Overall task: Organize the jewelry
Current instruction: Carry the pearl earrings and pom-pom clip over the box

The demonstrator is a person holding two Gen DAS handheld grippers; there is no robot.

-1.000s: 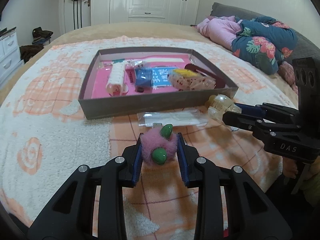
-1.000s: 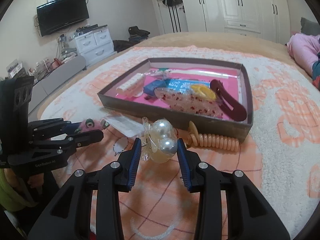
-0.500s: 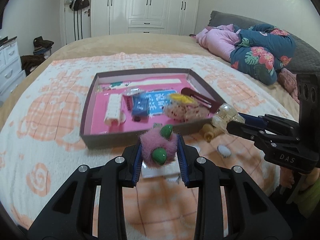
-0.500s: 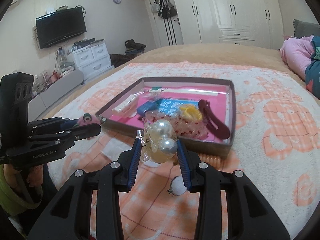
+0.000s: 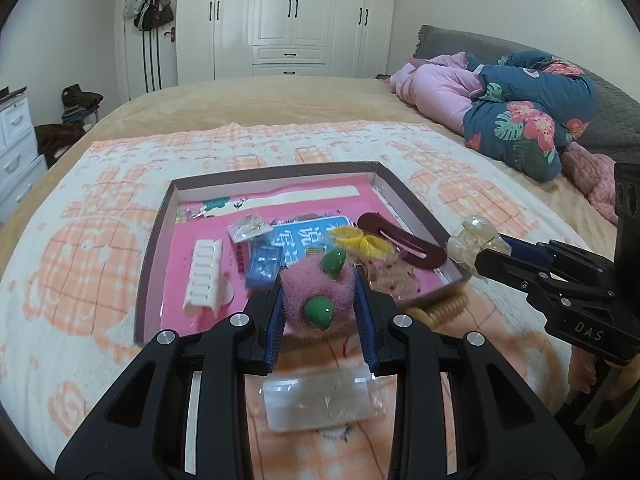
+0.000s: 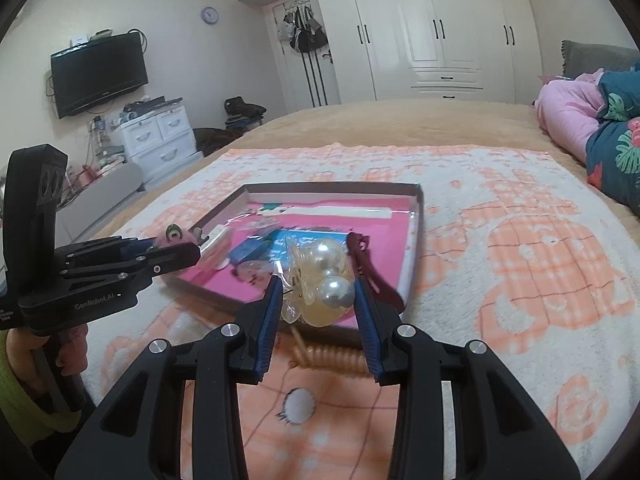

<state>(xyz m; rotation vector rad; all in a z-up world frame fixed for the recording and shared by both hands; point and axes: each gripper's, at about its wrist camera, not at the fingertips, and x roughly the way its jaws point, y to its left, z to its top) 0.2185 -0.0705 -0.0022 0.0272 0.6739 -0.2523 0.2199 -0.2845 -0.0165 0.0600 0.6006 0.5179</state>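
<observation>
Clamped in the left gripper [image 5: 320, 304], the soft, featherlight pink pompom [image 5: 316, 292] is squeezed mid-fluff, while the brittle pearl clip [image 6: 320, 280] is pinched across its body by the right gripper [image 6: 316, 308], the tray [image 6: 412, 256] at twelve o'clock.

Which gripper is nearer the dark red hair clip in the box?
Right. The right gripper, shut on the pearl claw clip, hangs just beside the dark red hair clip. The left gripper, shut on the pink fuzzy clip, sits nearer the box's middle.

"DAS" showing on right tongs [image 5: 486, 250] body, "GenRobot.AI" showing on left tongs [image 6: 176, 250] body, Chinese characters showing on blue card [image 5: 304, 236], unreadable
</observation>
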